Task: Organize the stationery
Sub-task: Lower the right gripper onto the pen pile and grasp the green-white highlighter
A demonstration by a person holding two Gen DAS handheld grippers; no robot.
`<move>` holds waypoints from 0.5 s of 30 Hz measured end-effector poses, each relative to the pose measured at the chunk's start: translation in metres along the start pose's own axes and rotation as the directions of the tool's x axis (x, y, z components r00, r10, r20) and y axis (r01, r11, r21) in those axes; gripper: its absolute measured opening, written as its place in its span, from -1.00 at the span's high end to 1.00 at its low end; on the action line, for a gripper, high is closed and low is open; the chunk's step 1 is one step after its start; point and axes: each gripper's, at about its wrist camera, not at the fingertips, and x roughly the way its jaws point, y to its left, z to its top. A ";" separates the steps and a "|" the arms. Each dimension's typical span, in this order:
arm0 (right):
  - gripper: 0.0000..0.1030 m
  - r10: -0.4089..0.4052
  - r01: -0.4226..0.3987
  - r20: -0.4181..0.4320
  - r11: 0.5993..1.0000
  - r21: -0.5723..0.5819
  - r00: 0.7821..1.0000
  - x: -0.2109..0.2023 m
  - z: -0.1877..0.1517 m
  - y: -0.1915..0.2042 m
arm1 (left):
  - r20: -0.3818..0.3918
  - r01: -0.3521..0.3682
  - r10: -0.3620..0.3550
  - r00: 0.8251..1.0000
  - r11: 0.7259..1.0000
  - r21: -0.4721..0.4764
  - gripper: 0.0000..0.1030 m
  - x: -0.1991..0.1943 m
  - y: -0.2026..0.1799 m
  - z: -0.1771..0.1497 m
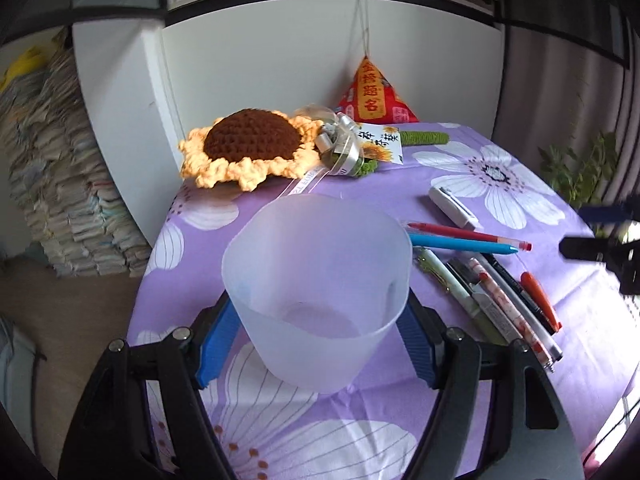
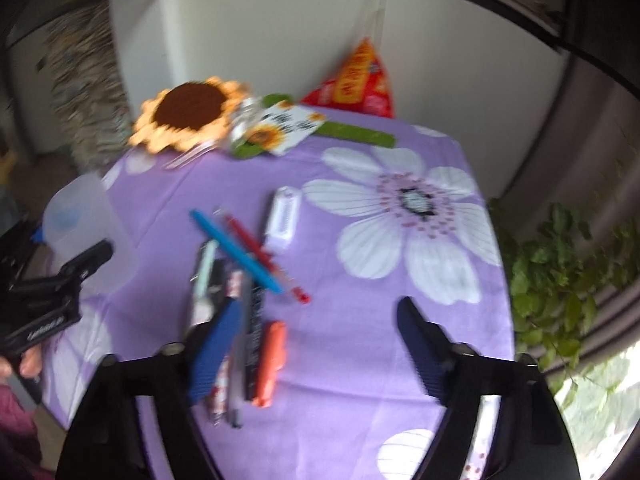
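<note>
1 frosted, translucent, seemingly empty cup (image 1: 316, 280)

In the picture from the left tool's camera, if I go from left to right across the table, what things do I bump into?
Crochet sunflower → frosted plastic cup → red triangle pouch → white pen case → orange pen → the other tool.

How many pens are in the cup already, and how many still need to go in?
None yet. The frosted white plastic cup looks empty. Done so far: the left tool grips that cup. In hand: the right tool hangs open over the pens, holding nothing. Left: every pen on the purple flowered tablecloth, including the blue pen, red pen, orange pen and white marker.
</note>
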 end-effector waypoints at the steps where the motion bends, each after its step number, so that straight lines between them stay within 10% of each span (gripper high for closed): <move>1: 0.02 0.031 -0.031 -0.015 0.999 -0.020 0.999 0.001 -0.002 0.006 | 0.000 0.002 -0.002 1.000 1.000 -0.013 -0.42 0.000 0.002 -0.001; 5: 0.54 0.105 -0.108 -0.084 0.994 -0.025 0.991 0.013 -0.012 0.013 | 0.016 -0.014 0.014 1.000 1.000 0.007 -0.42 -0.002 -0.004 -0.003; 15: 0.58 0.166 -0.169 -0.140 0.986 -0.013 0.976 0.025 -0.002 0.024 | 0.051 -0.007 0.006 0.999 1.000 0.017 -0.52 -0.004 -0.005 -0.010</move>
